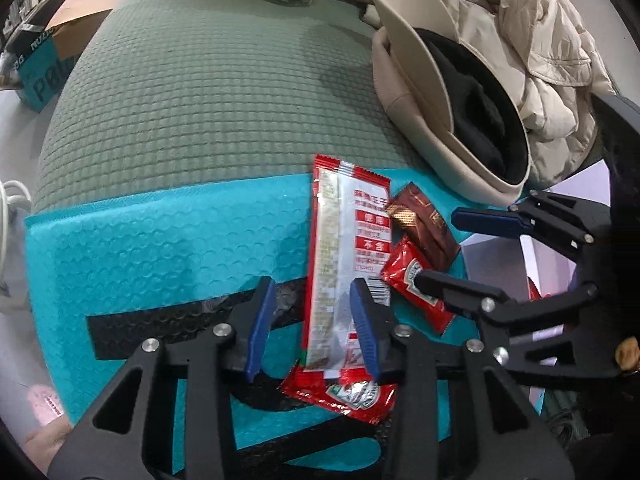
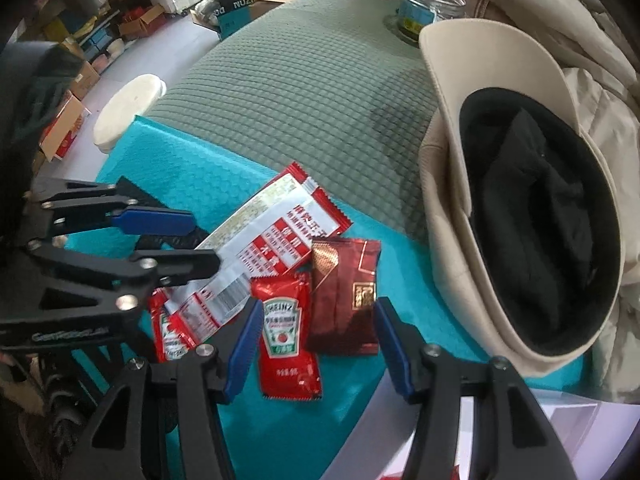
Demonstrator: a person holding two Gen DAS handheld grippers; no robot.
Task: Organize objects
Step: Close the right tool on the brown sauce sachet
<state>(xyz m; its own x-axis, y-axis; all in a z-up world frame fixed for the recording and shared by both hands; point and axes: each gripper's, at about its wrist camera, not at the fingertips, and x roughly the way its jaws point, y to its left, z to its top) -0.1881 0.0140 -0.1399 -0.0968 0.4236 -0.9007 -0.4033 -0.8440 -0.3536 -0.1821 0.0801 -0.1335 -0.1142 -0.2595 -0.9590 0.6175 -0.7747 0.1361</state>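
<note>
Several sauce packets lie on a teal bubble mailer (image 1: 160, 240). A long red-and-white packet (image 1: 340, 260) lies between the open fingers of my left gripper (image 1: 312, 292); a red ketchup packet (image 1: 344, 394) lies under its near end. My right gripper (image 2: 316, 312) is open around a Heinz ketchup packet (image 2: 286, 336) and the dark red packet (image 2: 344, 300), above them. The long packet (image 2: 276, 236) and my left gripper (image 2: 200, 244) also show in the right wrist view. My right gripper (image 1: 434, 246) shows at the right of the left wrist view.
A grey-green textured mat (image 1: 208, 92) covers the table beyond the mailer. A beige cap (image 2: 500, 184) with a black lining and a cream jacket (image 1: 552, 52) lie on the right. A clear jar (image 2: 428, 8) stands at the back. Boxes (image 2: 68, 128) and a white stool (image 2: 128, 108) stand left.
</note>
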